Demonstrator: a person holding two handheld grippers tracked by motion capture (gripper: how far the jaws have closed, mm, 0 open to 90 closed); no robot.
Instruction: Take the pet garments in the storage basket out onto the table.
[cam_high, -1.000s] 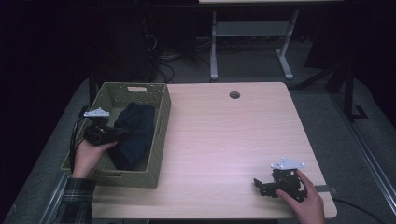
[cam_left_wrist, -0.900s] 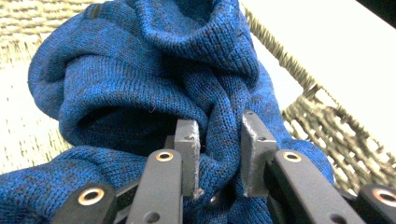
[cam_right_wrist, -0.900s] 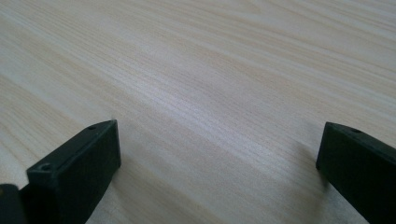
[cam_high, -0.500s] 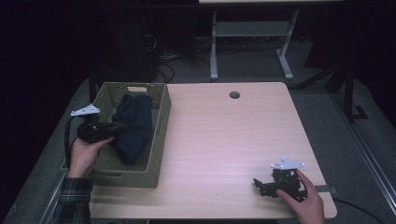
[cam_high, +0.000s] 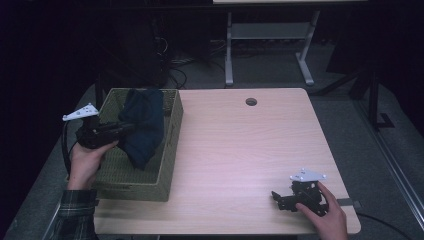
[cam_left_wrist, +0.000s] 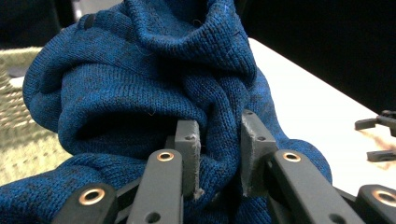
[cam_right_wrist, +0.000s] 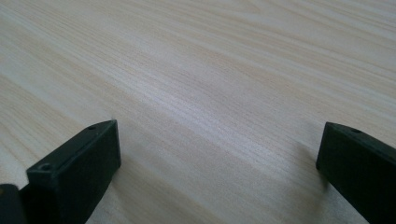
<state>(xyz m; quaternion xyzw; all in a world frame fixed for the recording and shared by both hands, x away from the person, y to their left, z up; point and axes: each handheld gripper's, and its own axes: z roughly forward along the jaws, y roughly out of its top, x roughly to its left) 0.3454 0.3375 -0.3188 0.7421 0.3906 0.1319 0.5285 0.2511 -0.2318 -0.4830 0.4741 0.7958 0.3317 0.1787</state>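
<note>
- high view: the left gripper (cam_high: 122, 131) is clenched on a dark blue sweater (cam_high: 144, 127) and holds it up over the woven basket (cam_high: 170, 150).
- most of the sweater hangs in the air. its low end looks to be down inside the basket, near the bottom.
- the basket sits on the left side of the worktop (cam_high: 240, 150).
- the step in hand looks like lifting the sweater out of the basket.
- to do it well, the left hand should go straight up until the low end is above the basket rim. only then should it move over to the bare worktop. if it goes sideways too soon, the cloth could catch on the rim and drag the basket.
- the grip should stay tight, since the knit is soft and could slip.
- left gripper view: a thick fold of the blue knit is pinched between the two fingers (cam_left_wrist: 188, 154). the rest of the sweater bunches up above and around them.
- the right gripper (cam_high: 280, 200) rests low on the worktop near the front right corner, well apart from the sweater.
- right gripper view: its fingers (cam_right_wrist: 79, 163) are spread wide with nothing but bare wood between them.
</note>
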